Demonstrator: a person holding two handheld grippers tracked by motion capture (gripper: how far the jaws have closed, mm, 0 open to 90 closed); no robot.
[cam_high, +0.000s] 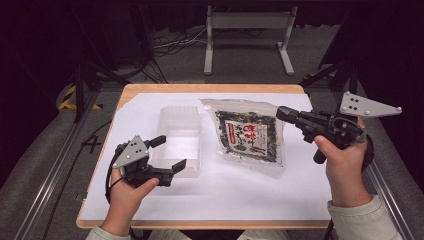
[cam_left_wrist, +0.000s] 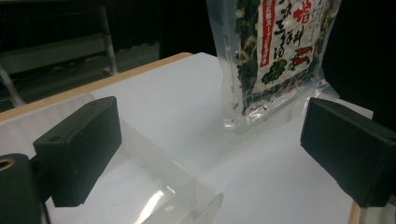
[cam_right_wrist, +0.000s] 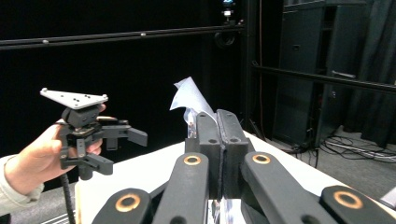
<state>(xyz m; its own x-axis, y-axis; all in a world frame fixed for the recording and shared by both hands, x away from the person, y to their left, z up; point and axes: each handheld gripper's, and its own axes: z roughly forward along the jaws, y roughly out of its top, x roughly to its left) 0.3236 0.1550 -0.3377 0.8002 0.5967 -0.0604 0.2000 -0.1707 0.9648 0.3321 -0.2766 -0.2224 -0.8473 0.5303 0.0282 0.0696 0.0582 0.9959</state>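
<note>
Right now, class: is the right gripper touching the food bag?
Touching. In the right gripper view the right gripper is shut on the food bag's clear edge, which sticks up above it.

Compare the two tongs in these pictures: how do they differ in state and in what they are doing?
The left tongs stand wide open and hold nothing, poised at the near end of the clear plastic container. The right tongs are shut on the seaweed packet, pinching its edge. The left tongs sit low by the table; the right tongs sit above it. Both are black, and a hand holds each.
</note>
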